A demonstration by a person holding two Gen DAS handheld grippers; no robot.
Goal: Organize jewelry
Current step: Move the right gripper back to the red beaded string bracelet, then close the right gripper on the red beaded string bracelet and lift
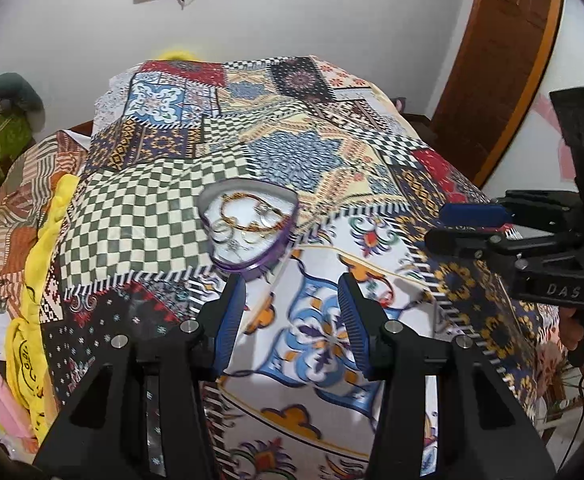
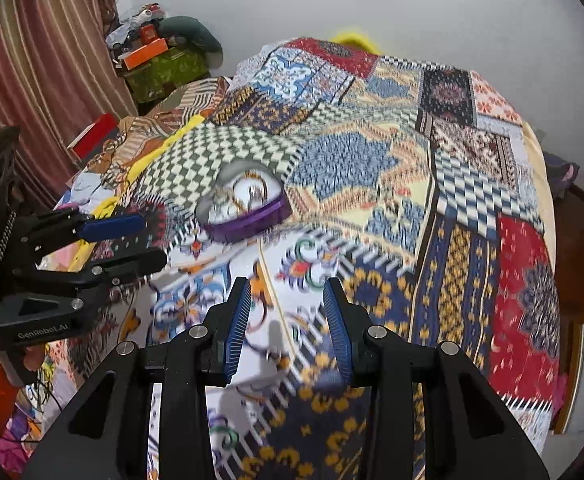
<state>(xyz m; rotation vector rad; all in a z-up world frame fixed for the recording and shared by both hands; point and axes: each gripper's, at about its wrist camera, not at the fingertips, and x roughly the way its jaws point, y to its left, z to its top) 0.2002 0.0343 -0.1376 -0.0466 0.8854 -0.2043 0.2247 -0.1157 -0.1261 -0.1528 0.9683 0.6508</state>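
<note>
A purple heart-shaped box [image 1: 248,224] with a white inside lies open on the patchwork bedspread [image 1: 331,152]. It holds gold chain bracelets and several silvery rings. My left gripper [image 1: 292,280] hovers just in front of the box, open, with only cloth showing between its blue pads [image 1: 228,320]. The right gripper [image 1: 435,226] reaches in from the right of this view. In the right wrist view the box [image 2: 244,204] sits ahead and to the left of my right gripper [image 2: 288,284], which is open and holds nothing. The left gripper [image 2: 152,240] is at the left.
A yellow cloth [image 1: 44,260] runs along the bed's left edge beside striped bedding. Boxes and clutter [image 2: 160,60] are piled in the far left corner by a striped curtain [image 2: 32,60]. A wooden door [image 1: 499,60] stands at the right, where the bedspread drops off the edge.
</note>
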